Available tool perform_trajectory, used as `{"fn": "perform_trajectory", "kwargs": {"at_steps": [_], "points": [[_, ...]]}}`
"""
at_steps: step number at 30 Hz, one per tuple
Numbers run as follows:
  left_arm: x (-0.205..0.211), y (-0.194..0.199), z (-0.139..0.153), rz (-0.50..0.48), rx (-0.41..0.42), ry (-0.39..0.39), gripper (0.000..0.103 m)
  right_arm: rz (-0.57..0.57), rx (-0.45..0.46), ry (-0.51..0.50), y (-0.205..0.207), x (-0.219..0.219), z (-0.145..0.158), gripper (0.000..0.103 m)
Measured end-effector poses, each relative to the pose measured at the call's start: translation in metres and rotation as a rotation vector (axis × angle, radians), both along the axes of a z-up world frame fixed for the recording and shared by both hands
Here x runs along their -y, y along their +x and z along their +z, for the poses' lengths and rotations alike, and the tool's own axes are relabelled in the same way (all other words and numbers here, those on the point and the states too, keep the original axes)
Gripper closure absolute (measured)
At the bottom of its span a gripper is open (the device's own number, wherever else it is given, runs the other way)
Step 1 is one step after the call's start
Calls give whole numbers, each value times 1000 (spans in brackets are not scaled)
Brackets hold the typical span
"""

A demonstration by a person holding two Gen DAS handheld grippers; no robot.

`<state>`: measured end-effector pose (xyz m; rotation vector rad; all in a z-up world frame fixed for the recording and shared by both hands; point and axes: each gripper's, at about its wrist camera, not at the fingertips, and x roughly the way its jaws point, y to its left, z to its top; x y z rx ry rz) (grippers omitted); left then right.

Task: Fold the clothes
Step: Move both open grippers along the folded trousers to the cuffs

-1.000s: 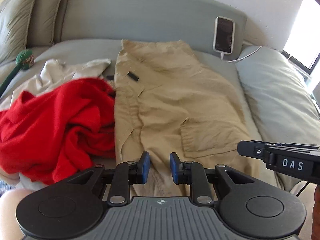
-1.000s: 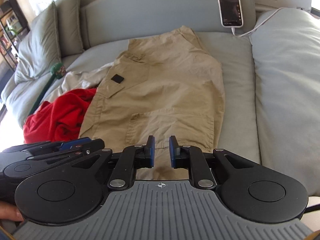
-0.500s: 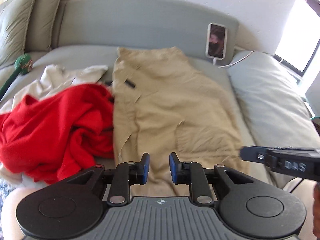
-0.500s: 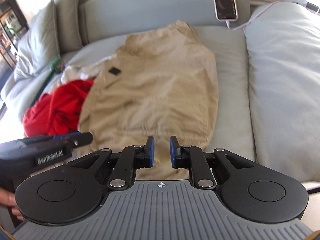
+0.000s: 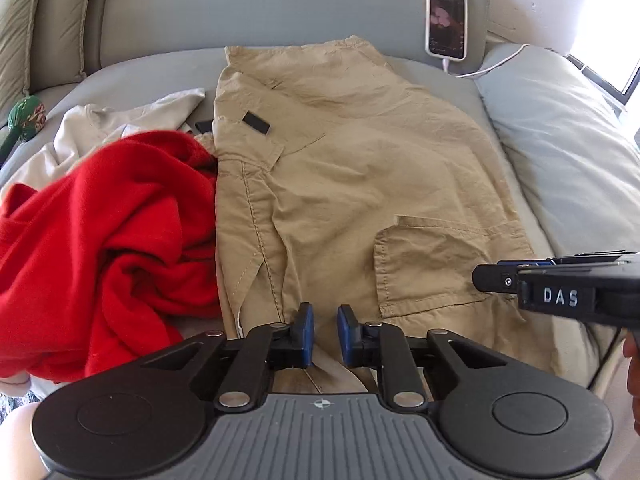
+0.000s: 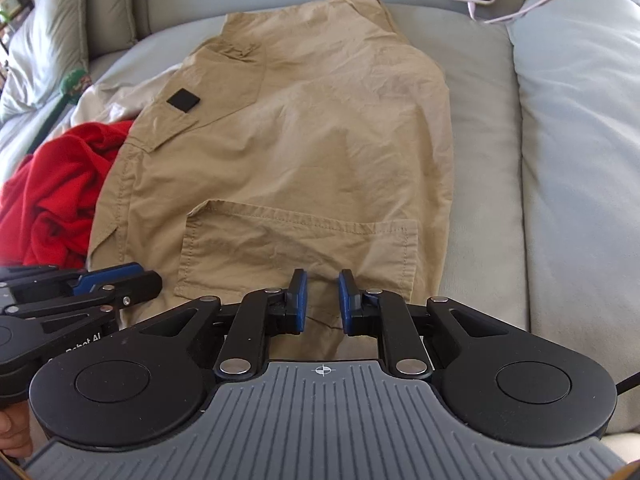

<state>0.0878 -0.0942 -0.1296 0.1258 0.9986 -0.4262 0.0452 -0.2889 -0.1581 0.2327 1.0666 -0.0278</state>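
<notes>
A khaki cargo garment (image 5: 360, 180) (image 6: 312, 140) lies spread flat on the grey sofa seat (image 6: 480, 160), its pocketed hem nearest me. My left gripper (image 5: 325, 320) hovers over the near hem left of the pocket, its blue pads a narrow gap apart with nothing between them. My right gripper (image 6: 322, 284) stands the same way just below the pocket's lower edge, also empty. Each gripper shows in the other's view: the right gripper (image 5: 492, 278) at the garment's right edge, the left gripper (image 6: 140, 280) at its left.
A crumpled red garment (image 5: 112, 240) (image 6: 60, 200) lies left of the khaki one, over a white garment (image 5: 120, 120). A phone (image 5: 447, 21) on a cable leans on the sofa back. A large grey cushion (image 5: 560, 140) lies to the right, a green toy (image 5: 26, 116) far left.
Both grippers have come down and closer to the khaki garment's near hem, the right one more. The gaps between the pads look the same.
</notes>
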Motion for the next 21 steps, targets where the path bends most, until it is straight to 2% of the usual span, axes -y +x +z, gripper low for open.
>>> {"fn": "perform_trajectory", "kwargs": {"at_steps": [1,2,3,4,6,8,9,12,15,18,21], "points": [[-3,-6,9,-2,21,-19,79,-26,-1,29,-3,4,8,82],[-7,-12,18,-4,42,-38,66,-51,13,75,-10,8,17,74],[-11,-18,26,-3,64,-54,61,-64,38,125,-18,12,26,63],[-15,-25,33,1,82,-69,59,-71,63,172,-27,16,34,59],[-23,-35,42,23,92,-98,56,-80,88,246,-45,21,48,55],[-31,-41,44,54,89,-123,39,-84,94,285,-61,23,56,52],[-35,-43,44,69,85,-132,37,-92,97,297,-68,24,58,51],[-42,-47,37,101,44,-149,33,-129,97,343,-86,29,57,51],[-51,-44,24,150,-32,-173,32,-167,77,395,-97,36,50,51],[-62,-41,15,212,-67,-247,34,-219,44,438,-102,46,39,51],[-69,-36,13,255,-65,-310,38,-247,40,475,-103,53,33,50]]}}
